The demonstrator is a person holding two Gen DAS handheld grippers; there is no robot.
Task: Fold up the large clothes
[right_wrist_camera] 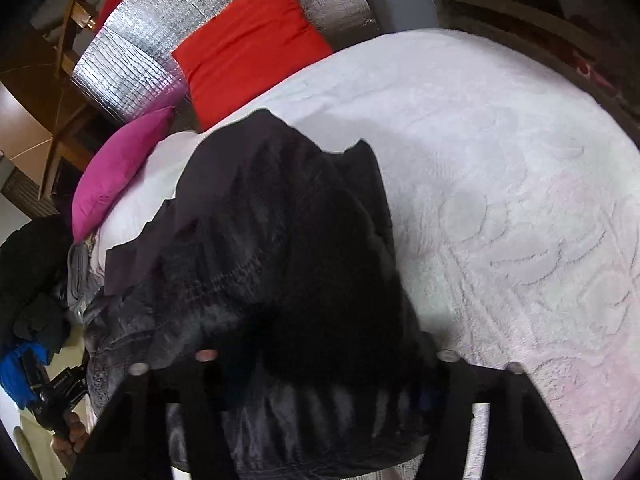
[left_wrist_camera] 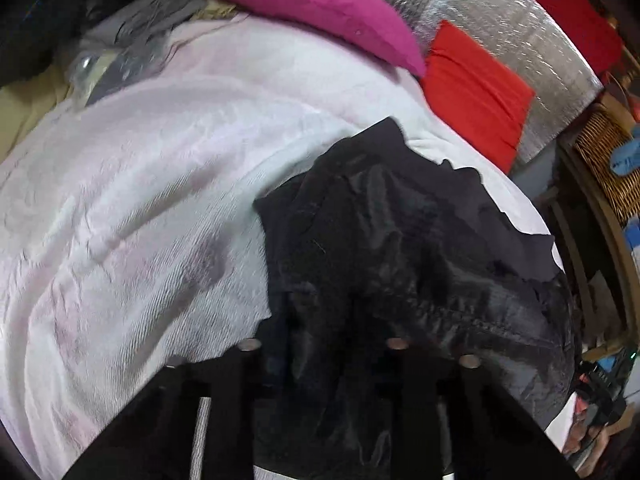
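Left wrist view: my left gripper (left_wrist_camera: 320,360) has its fingers spread, the black garment (left_wrist_camera: 400,248) bunched between them on the white bedspread (left_wrist_camera: 140,200); I cannot tell if they pinch it. Right wrist view: my right gripper (right_wrist_camera: 320,364) likewise straddles the garment's other end, grip unclear, so I should lift both ends level and pull the cloth taut before folding.

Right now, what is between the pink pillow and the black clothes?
Only bare white bedspread lies between the pink pillow and the black garment, clearest in the right wrist view.
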